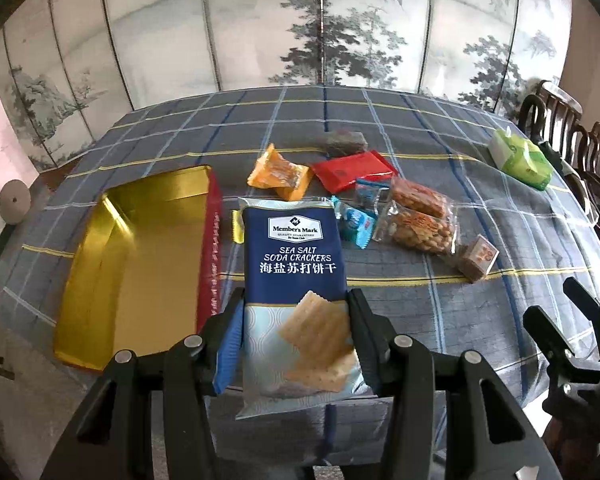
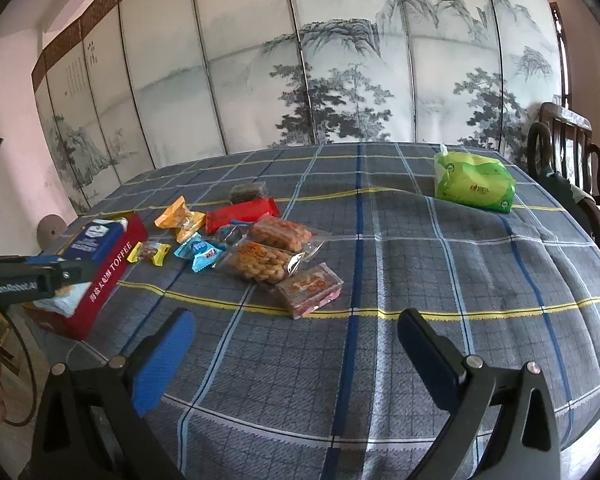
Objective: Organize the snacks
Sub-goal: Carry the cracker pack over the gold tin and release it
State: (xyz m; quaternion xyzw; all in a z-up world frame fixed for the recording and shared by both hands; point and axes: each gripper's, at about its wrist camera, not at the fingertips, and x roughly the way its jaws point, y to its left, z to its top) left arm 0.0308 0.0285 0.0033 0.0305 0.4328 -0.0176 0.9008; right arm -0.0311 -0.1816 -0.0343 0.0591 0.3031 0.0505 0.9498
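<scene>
**Cracker pack clamped in my left claw**

I am holding a navy-blue and pale-grey plastic pack of sea salt soda crackers (image 1: 296,280) in my left claw (image 1: 296,320), the jaws clamped on its two long edges near the lower end. The pack is hanging above the checked grey-blue cloth of the worktop (image 1: 440,308), just beside the open red tin box with a gold lining (image 1: 140,264). White lettering and a picture of square crackers are showing on its front. My right claw (image 2: 296,344) is hovering over bare cloth with its jaws standing apart, gripping nothing.
</scene>
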